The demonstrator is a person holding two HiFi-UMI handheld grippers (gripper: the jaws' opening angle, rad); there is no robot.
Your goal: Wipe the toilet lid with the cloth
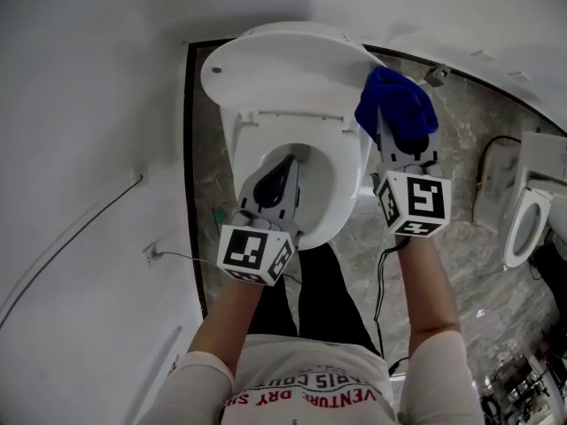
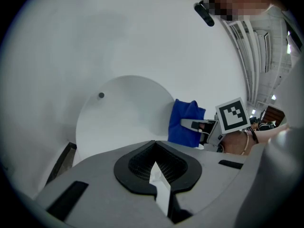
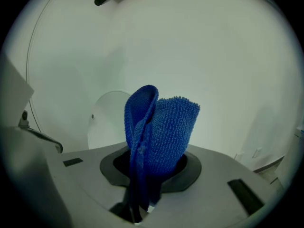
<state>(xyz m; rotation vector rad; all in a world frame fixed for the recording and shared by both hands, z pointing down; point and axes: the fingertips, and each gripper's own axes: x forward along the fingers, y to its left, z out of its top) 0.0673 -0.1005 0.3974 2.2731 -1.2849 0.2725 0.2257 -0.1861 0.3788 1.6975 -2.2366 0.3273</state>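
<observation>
- Nearest to me are my pale printed shirt (image 1: 306, 388) and my two bare forearms, which reach forward over dark trousers (image 1: 330, 299).
- My left gripper (image 1: 292, 159) is clenched on nothing: its own view shows the jaws meeting, with no thing between them. It hangs over the opening of the toilet bowl (image 1: 312, 184) and points toward the hinge.
- My right gripper (image 1: 396, 140) is grasping the blue cloth (image 1: 396, 100). The folded cloth stands up out of the closed jaws and hides much of what lies ahead in that gripper's view.
- The cloth sits at the right edge of the raised toilet lid (image 1: 275, 65). I cannot tell whether it presses on the lid there.
- The lid stands upright against the white wall (image 1: 80, 104). A small dark bumper (image 2: 101, 95) shows on its inner face.
- The toilet seat (image 1: 347, 162) is down around the bowl. The bowl's inside is shadowed and partly covered by my left gripper, so I cannot make out what is in it.
- A thin cable (image 1: 84, 233) runs along the wall at the left to a small fitting near the floor.
- The marbled floor (image 1: 461, 237) is at the right, where a black cable (image 1: 381, 277) trails beside my leg.
- A second white toilet (image 1: 524, 224) stands well apart at the far right.
</observation>
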